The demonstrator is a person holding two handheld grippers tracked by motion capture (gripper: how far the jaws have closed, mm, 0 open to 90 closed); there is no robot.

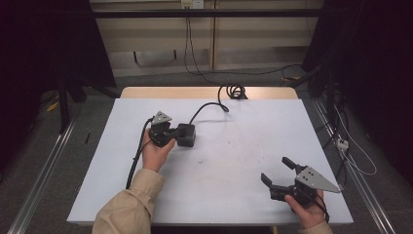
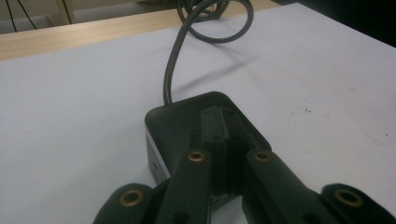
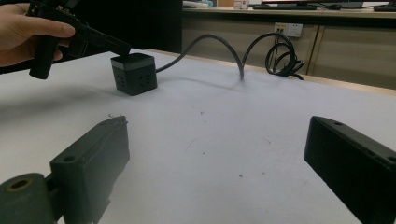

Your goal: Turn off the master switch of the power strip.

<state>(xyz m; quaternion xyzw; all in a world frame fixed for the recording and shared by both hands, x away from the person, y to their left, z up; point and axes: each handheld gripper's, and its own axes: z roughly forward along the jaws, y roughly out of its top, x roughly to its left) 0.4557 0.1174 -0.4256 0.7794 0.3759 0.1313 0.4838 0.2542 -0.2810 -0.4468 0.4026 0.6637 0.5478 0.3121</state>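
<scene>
A black socket cube [image 1: 187, 136] sits on the white table [image 1: 234, 195], left of centre, and its dark cable [image 1: 208, 106] runs back to a coil [image 1: 234, 90] at the far edge. My left gripper [image 1: 174, 134] is shut with nothing between its jaws. In the left gripper view the closed tips [image 2: 220, 117] lie over the top face of the cube [image 2: 173, 122]. In the right gripper view the left gripper [image 3: 120, 47] reaches the upper edge of the cube [image 3: 135, 74]. My right gripper [image 1: 275, 169] rests open near the front right, its jaws [image 3: 217, 133] wide apart and empty.
The cable [image 3: 219, 43] arches over the table behind the cube, and its coil [image 3: 282, 58] lies on the wooden strip [image 1: 160, 92] at the back. Small dark specks [image 1: 200, 160] mark the sheet. The table's front edge runs just below both hands.
</scene>
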